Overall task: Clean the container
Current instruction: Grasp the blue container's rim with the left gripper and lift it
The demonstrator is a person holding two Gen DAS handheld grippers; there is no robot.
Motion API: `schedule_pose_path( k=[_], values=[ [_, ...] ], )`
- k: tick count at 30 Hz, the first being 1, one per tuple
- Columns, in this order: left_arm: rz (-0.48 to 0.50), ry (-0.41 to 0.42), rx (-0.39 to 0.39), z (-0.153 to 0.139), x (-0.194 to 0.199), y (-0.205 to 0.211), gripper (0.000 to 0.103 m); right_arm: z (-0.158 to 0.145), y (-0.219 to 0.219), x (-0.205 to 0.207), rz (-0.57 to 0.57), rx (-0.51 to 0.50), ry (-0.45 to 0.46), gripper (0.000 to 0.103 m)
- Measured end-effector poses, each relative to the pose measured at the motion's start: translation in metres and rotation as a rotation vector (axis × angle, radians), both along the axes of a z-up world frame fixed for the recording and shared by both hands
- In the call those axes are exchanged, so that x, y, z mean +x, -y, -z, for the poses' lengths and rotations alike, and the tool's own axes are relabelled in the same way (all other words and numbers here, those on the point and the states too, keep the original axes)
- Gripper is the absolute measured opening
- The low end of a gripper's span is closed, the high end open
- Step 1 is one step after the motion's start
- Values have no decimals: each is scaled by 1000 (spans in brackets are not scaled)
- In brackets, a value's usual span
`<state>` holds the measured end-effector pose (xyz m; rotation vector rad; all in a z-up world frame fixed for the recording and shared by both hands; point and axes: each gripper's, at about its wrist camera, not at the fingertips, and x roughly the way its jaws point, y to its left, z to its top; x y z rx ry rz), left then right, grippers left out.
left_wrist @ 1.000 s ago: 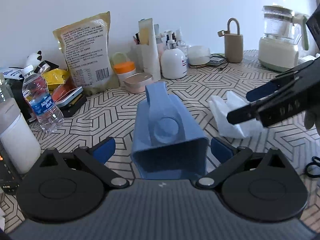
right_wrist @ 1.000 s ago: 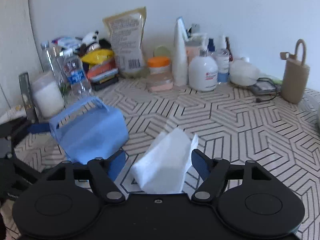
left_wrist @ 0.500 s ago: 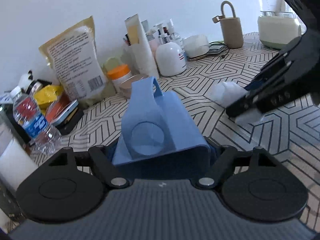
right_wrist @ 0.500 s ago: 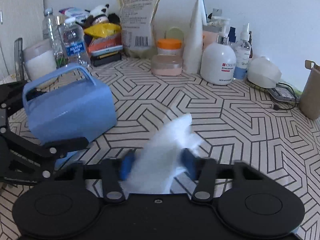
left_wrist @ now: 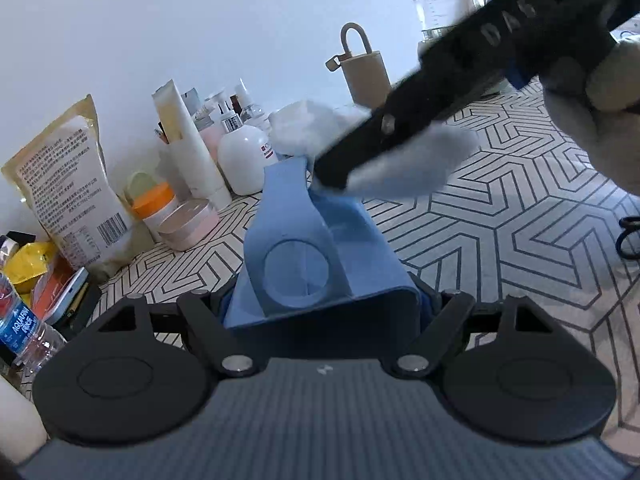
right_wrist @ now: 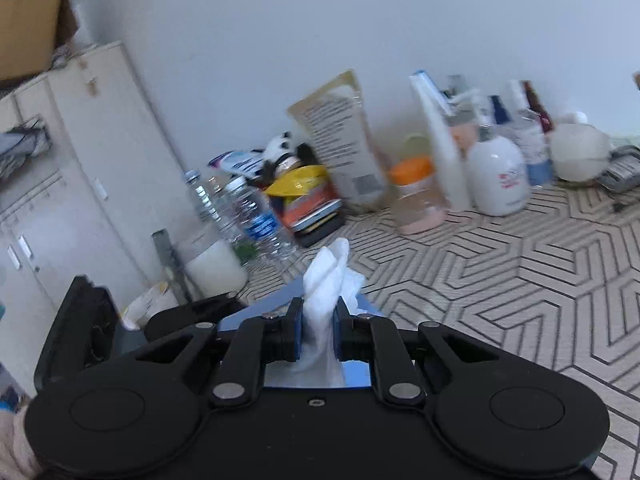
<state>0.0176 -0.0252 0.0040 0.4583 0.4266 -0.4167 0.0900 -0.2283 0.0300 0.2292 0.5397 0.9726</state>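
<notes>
White crumpled tissue paper [right_wrist: 329, 280] is being pinched between the blue pads of the right gripper [right_wrist: 318, 334], whose jaws are closing on it. It is hovering just above the pale blue plastic container with a looped handle [left_wrist: 316, 256], which the left gripper [left_wrist: 322, 312] is clamping at its near end over the geometric-patterned tablecloth [left_wrist: 500, 232]. Wiping well likely means bracing the container steady while sweeping the tissue along its smooth, matte top.

Black gripper [right_wrist: 317, 334], blue pads, silver screws, pale glove [left_wrist: 592, 120].
</notes>
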Motion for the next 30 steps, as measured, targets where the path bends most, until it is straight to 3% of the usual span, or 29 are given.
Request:
schedule_pose_path(
  k=[4, 11, 21, 30],
  values=[
    [-37, 21, 34, 1, -2, 5, 79, 3, -20, -7, -62, -42, 14, 17],
    [-52, 10, 20, -1, -5, 4, 79, 4, -30, -13, -144, -36, 28, 17],
    [-67, 25, 36, -2, -3, 3, 79, 11, -10, 1, 5, -34, -2, 16],
    [-96, 21, 26, -4, 2, -2, 79, 21, -1, 10, 6, -11, -86, 17]
  ],
)
